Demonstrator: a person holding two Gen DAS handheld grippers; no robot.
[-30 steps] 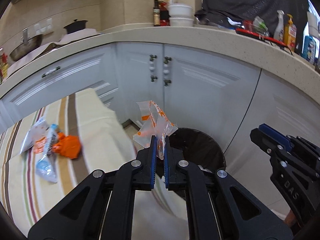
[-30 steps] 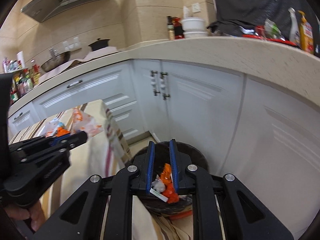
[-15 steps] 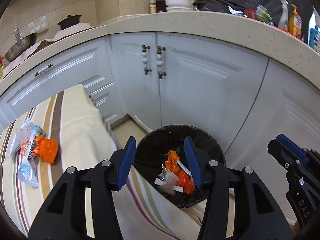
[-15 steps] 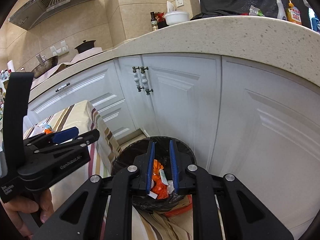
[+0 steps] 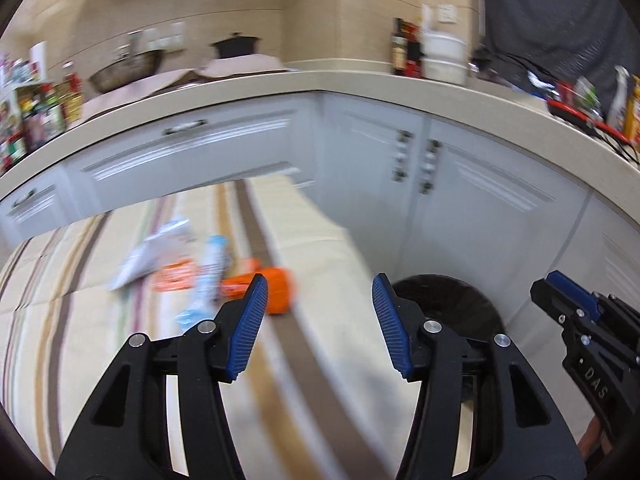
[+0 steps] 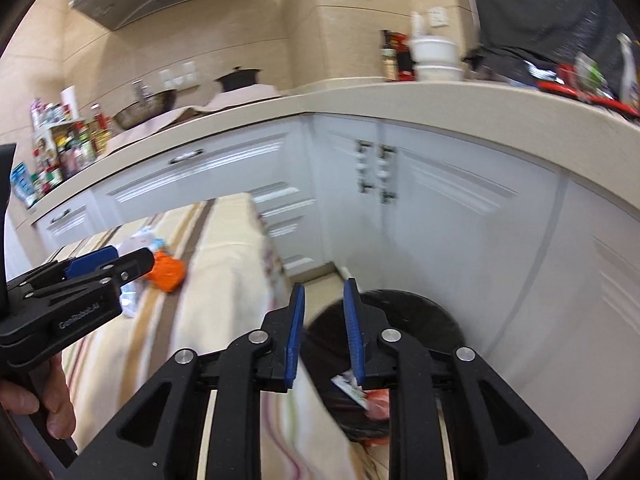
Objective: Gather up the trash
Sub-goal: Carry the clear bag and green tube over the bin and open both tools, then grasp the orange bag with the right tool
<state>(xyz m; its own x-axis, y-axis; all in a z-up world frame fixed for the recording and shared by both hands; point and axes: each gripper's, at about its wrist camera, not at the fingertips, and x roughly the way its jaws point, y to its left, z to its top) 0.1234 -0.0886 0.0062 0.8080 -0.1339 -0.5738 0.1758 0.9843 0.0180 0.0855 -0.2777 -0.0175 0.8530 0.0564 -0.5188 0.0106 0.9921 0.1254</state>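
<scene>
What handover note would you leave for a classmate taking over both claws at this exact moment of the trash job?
Left claw: open, empty; its jaws have just been opening.
Right claw: jaws have just been opening, a narrow gap, nothing between them.
Black bin: on the floor by the cabinets, with wrappers already inside.
Done: at least some trash is binned.
Left: the orange wrapper and the pale, blurred packets beside it lie on the striped cloth. Probably take the orange one next.

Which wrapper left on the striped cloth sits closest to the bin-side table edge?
The orange wrapper; the white-and-blue ones lie farther from that edge.
</scene>
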